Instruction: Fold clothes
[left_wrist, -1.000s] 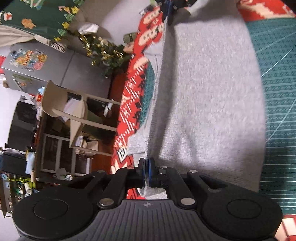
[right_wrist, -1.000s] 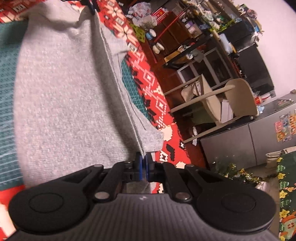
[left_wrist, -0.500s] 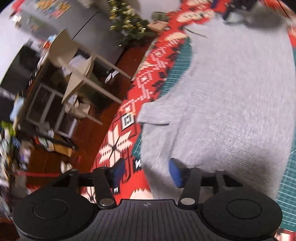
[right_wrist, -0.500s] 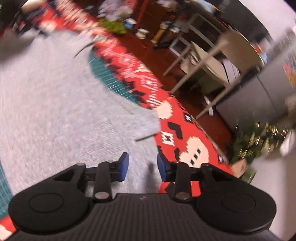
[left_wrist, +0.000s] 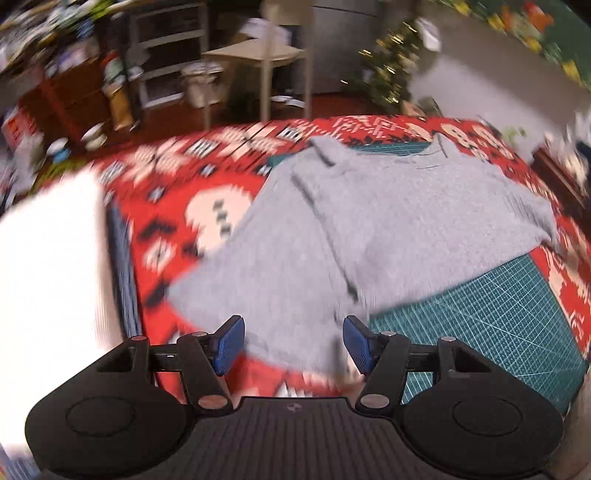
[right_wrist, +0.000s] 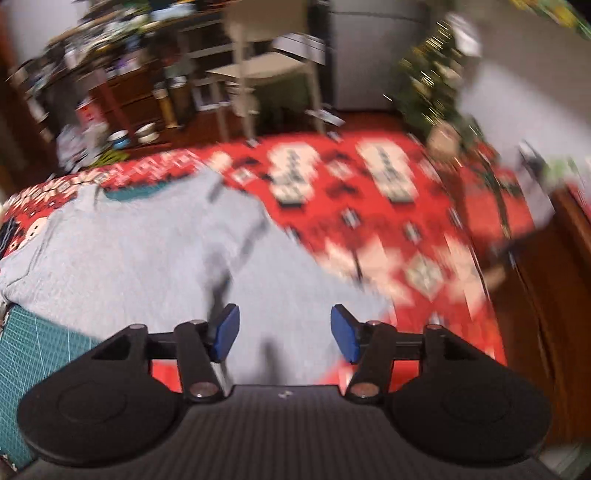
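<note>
Both grippers have let go: my left gripper stands open, my right gripper is opening, above the folded grey sweater.

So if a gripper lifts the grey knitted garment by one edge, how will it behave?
The grey knitted garment is probably floppy: it lies flat and folded over itself. Lifted by one edge, it would likely drape and unfold. The fuzzy knit looks unlikely to slip from the pads.
</note>
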